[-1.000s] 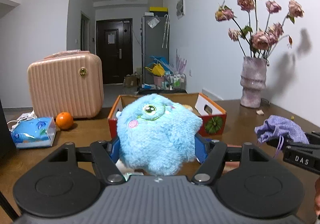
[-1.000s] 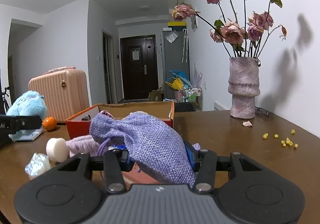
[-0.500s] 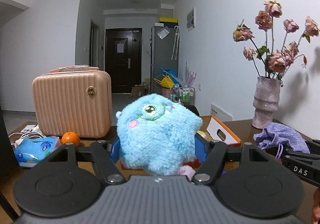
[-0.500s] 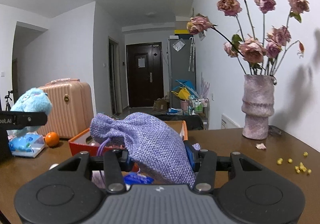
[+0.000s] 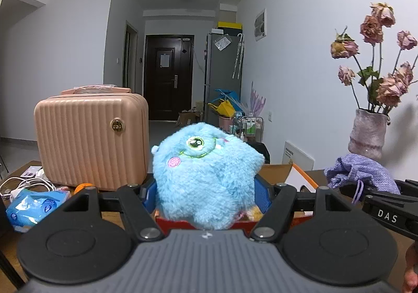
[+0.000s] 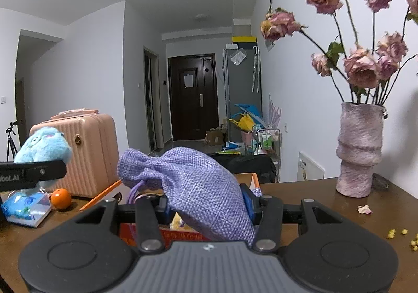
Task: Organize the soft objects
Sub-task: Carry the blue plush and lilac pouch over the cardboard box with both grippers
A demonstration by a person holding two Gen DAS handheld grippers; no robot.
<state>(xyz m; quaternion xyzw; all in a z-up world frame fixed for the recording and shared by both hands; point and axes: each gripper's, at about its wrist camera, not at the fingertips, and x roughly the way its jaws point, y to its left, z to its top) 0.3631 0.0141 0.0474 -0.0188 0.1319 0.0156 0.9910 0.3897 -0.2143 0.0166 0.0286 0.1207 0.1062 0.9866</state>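
Left wrist view centres on a blue plush toy [image 5: 206,178], round, shaggy, with one stitched green eye and a pink cheek patch, squeezed between the blue pads of the left gripper [image 5: 206,195], whose jaws stand about half apart and are clamped on its sides. Below it shows the red wall of a cardboard box [image 5: 172,222] with an orange-edged flap at centre right. At the right edge of this frame the purple pouch [image 5: 361,174] appears small, above the other tool's black bar.

Right wrist view fills its centre with that pouch [image 6: 198,188]: coarse woven cloth, gathered at a drawstring neck on the left, pinched by the narrowly set jaws of the right gripper [image 6: 206,205] above the same box [image 6: 183,235]. Only this view shows the yellow crumbs [image 6: 402,234] and a fallen petal [image 6: 364,209] on the brown wooden table [image 6: 313,199] at lower right. A ribbed peach suitcase [image 5: 91,138], an orange [image 6: 60,198] and a rough mauve vase [image 6: 359,149] of dried roses stand behind.
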